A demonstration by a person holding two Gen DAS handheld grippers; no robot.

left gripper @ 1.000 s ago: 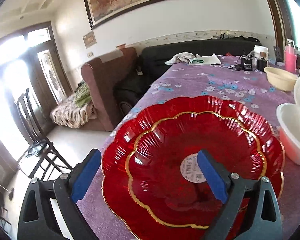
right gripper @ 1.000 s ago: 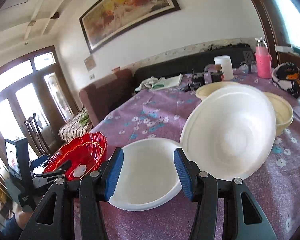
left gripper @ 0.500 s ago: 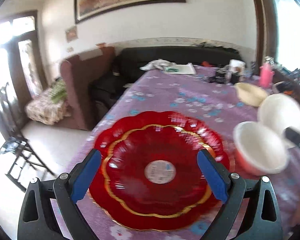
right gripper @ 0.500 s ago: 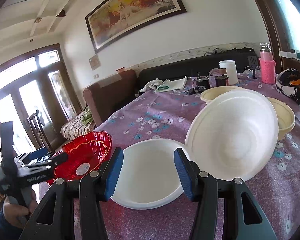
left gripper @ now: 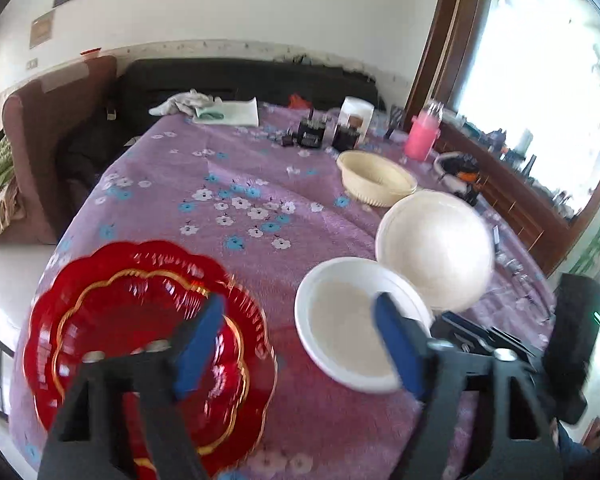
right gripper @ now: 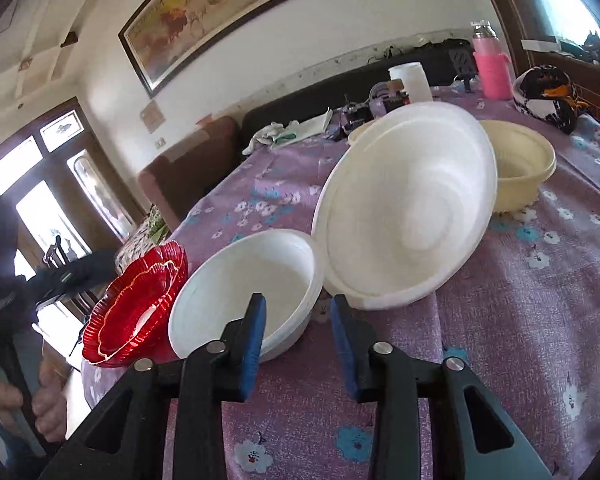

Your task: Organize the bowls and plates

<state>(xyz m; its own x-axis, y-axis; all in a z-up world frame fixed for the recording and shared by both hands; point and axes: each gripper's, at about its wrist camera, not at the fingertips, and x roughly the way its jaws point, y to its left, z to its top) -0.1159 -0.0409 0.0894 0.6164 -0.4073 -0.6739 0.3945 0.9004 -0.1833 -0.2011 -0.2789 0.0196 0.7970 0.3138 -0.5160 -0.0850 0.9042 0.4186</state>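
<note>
Two stacked red scalloped plates point(left gripper: 112, 312) with gold rims lie at the table's near left corner; they also show in the right wrist view point(right gripper: 136, 308). A small white bowl point(left gripper: 344, 316) stands beside them, with a larger white bowl point(left gripper: 436, 248) tilted against it and a cream bowl point(left gripper: 376, 178) behind. My left gripper point(left gripper: 296, 344) is open and empty above the gap between the red plates and the small white bowl. My right gripper point(right gripper: 298, 338) is open and empty, its jaws straddling the near rim of the small white bowl point(right gripper: 244, 288). The larger white bowl point(right gripper: 408, 216) and cream bowl point(right gripper: 516, 172) stand behind.
The table has a purple flowered cloth point(left gripper: 240, 200). At its far end are a pink bottle point(left gripper: 422, 136), a white jar point(left gripper: 356, 114), black devices point(left gripper: 310, 132) and a cloth point(left gripper: 204, 108). A penguin toy point(right gripper: 548, 96) sits right. A sofa point(left gripper: 56, 120) stands left.
My left gripper has swung right, from over the red plates toward the small white bowl. My right gripper has moved closer to that bowl's rim and its jaws have narrowed.
</note>
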